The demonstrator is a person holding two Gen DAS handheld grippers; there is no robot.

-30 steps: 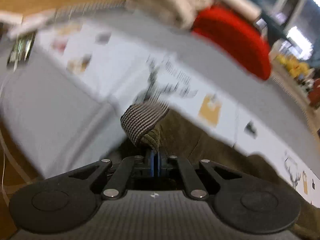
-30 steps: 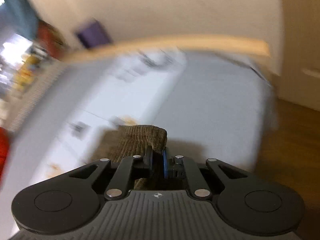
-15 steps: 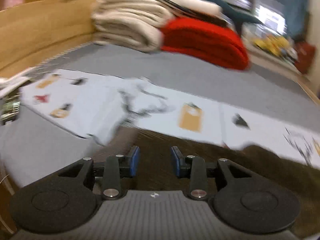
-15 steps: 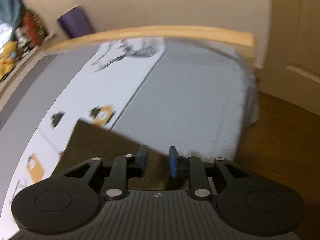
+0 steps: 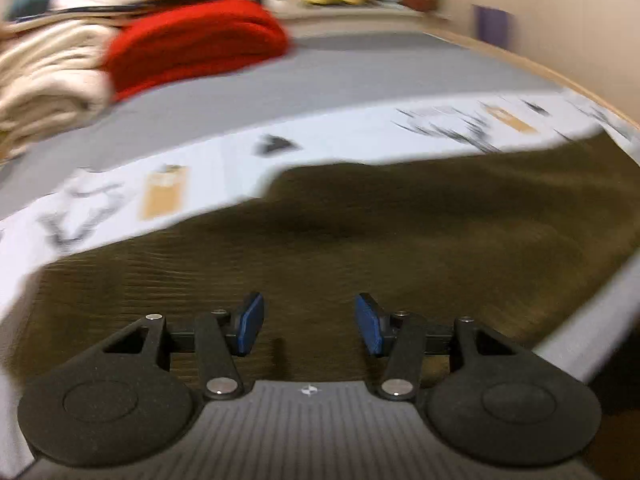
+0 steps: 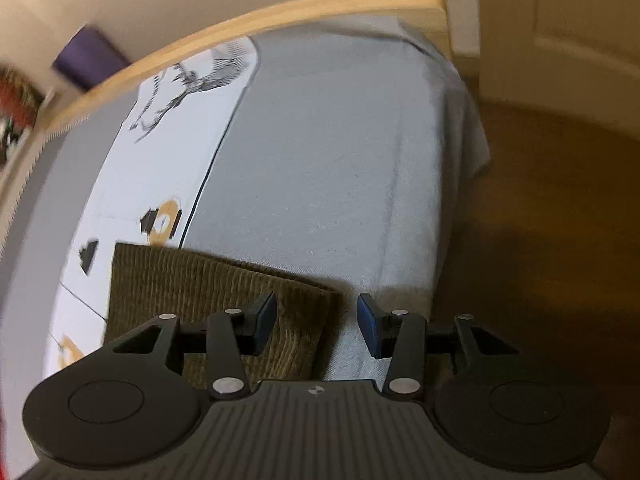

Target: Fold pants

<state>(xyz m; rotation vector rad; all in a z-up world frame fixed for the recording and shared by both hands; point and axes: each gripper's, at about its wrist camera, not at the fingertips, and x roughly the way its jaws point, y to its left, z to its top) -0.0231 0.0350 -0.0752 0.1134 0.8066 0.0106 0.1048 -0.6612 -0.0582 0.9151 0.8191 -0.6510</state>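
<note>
A bed (image 6: 340, 168) fills both views, its grey sheet (image 5: 360, 68) crossed by a white printed cover (image 5: 224, 164) with deer and small orange motifs. A pale wooden frame (image 6: 280, 12) runs round the far edge, cream walls behind it. In the left wrist view, folded blankets — cream (image 5: 44, 76) and red (image 5: 192, 44) — are stacked at the far left corner of the bed, blurred. In the right wrist view the sheet drops over the bed's right edge to a brown wooden floor (image 6: 552, 220), bare and open beside a pale door (image 6: 560, 28).

The pants (image 5: 360, 240), olive-brown ribbed corduroy, lie flat along the near edge of the bed, partly over the white cover; one squared end (image 6: 208, 288) shows near the right corner.

The left gripper (image 5: 309, 322) has just been opening — its blue pads (image 5: 250, 320) stand apart above the cloth, pinching nothing. The right gripper (image 6: 316, 322) has likewise just been opening, parted over the pants' end and the sheet beside it, gripping nothing.
</note>
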